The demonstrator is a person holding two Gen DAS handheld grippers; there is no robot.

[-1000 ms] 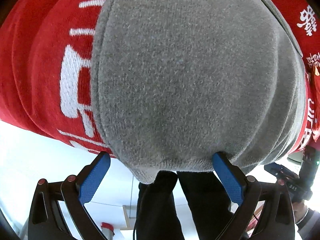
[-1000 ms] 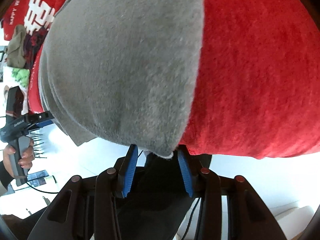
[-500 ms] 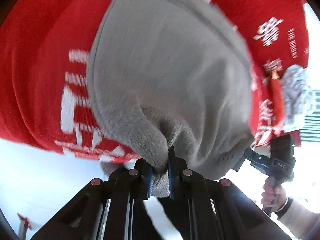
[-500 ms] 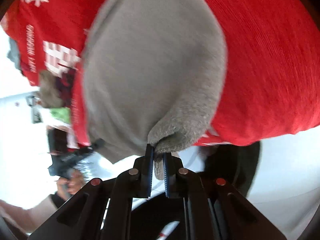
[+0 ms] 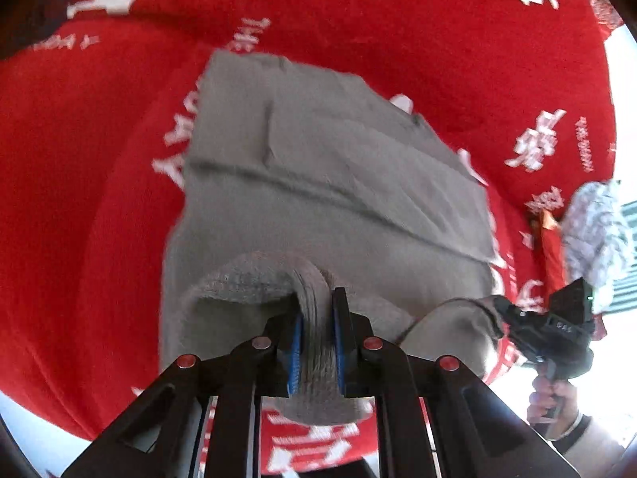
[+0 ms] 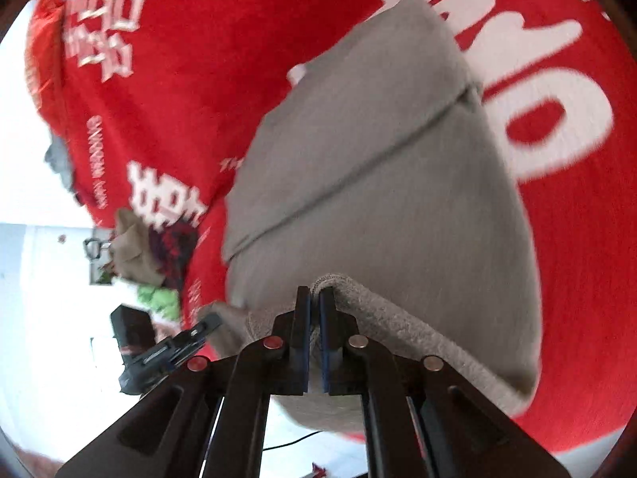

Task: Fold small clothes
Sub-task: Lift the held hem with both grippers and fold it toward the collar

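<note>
The left hand-held gripper [image 5: 316,334], at the lower middle of the left wrist view, has its blue pads [image 5: 295,352] pinching a bunched, ribbed edge of the grey garment [image 5: 318,183]. Its jaws closed onto that edge within the last second, and the fabric sits thick between them. Above the pinch the garment spreads up through the centre of the frame, lying on a red cloth [image 5: 398,40] printed with white characters and letters; a fold line crosses it from centre left to right.

The right hand-held gripper [image 6: 314,338], at the lower middle of the right wrist view, is pressed nearly together on a thin rim of the same grey garment [image 6: 378,183] — the jaws have just been closing, and the hem rises out of the top of the narrow gap between the pads. From there the rim runs down to the lower right of the frame, lifted off the red cloth [image 6: 191,79].

Each view catches the other tool: the right one [image 5: 557,330] at the lower right of the left view, held by a hand [image 5: 551,396], and the left one [image 6: 159,350] at the lower left of the right view.

A heap of other clothes [image 6: 155,247] lies at the left edge of the red cloth in the right view — beige, dark red and green pieces. A pale patterned item [image 5: 597,235] sits at the right edge of the left view.
</note>
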